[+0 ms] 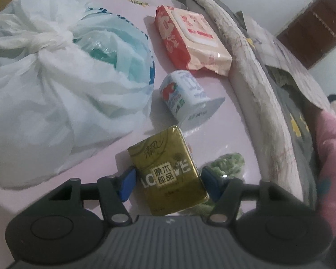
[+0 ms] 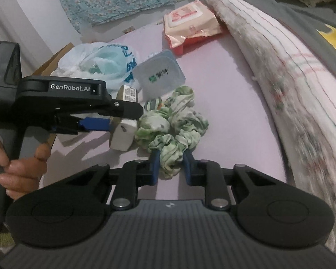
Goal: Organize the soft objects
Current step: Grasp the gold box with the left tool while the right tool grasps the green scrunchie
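My left gripper (image 1: 168, 180) is shut on a gold tissue pack (image 1: 168, 170) and holds it over the pink table (image 1: 230, 121). In the right wrist view the left gripper (image 2: 114, 121) comes in from the left with the pack (image 2: 123, 136) seen end-on. My right gripper (image 2: 170, 164) is shut on a green and white cloth scrunchie (image 2: 174, 132) that lies on the table; the scrunchie also shows in the left wrist view (image 1: 226, 163). A small yogurt tub (image 1: 186, 98) lies on its side, also seen in the right wrist view (image 2: 159, 76). A red and peach wet-wipe pack (image 1: 190, 40) lies beyond it.
A knotted white plastic bag (image 1: 56, 78) fills the left of the table. A rolled striped towel (image 2: 280, 71) and grey bedding (image 1: 302, 121) run along the right side. A dark box (image 2: 2, 67) stands at the left edge.
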